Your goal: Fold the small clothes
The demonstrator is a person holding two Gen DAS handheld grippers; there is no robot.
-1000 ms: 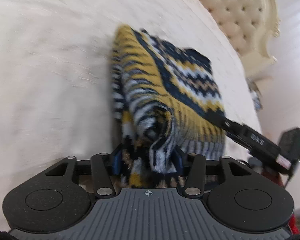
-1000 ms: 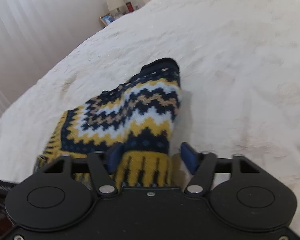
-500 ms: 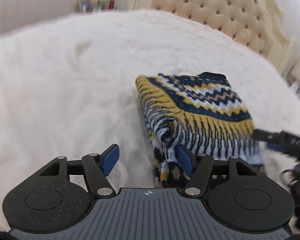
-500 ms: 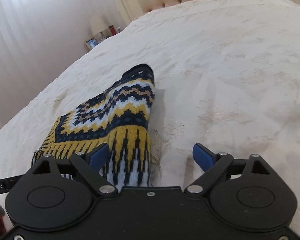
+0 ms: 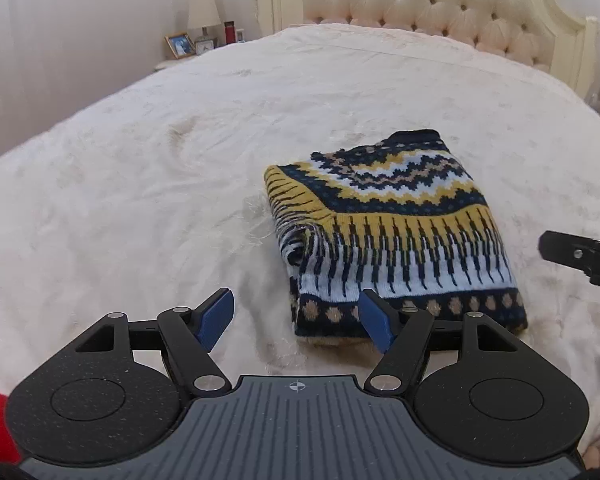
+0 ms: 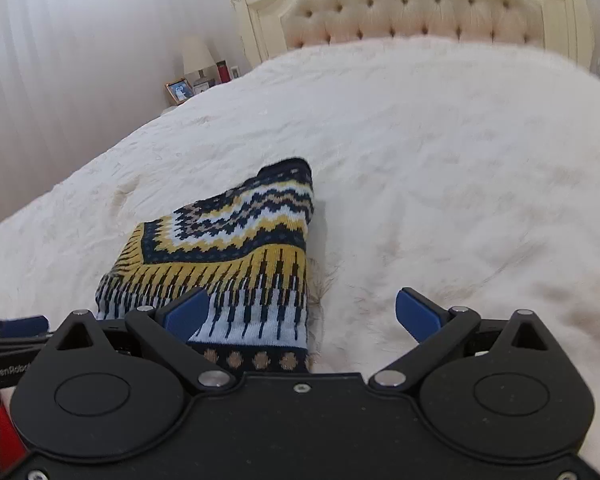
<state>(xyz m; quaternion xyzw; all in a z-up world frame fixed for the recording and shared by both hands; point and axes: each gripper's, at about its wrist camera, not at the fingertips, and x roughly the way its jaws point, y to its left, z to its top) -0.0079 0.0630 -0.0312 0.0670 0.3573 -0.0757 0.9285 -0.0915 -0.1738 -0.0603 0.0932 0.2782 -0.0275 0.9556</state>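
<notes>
the left tongs (image 5: 296, 320) stand wide apart above the bedspread, gripping nothing; their right blue pad (image 5: 374, 320) sits over the near left corner of the folded sweater (image 5: 396, 236), though whether it touches cannot be told. the right tongs (image 6: 304, 314) are likewise spread, empty, their left pad (image 6: 186, 312) over the near edge of the sweater (image 6: 228, 256) and the other pad over bare cover. the sweater, knit in navy, yellow, pale blue and tan zigzags, lies folded in a compact stack on the cream bed (image 5: 140, 200), toward its near side. beyond stand a tufted headboard (image 5: 428, 4) and a nightstand with a lamp (image 5: 203, 12) and a framed photo (image 5: 179, 45).
</notes>
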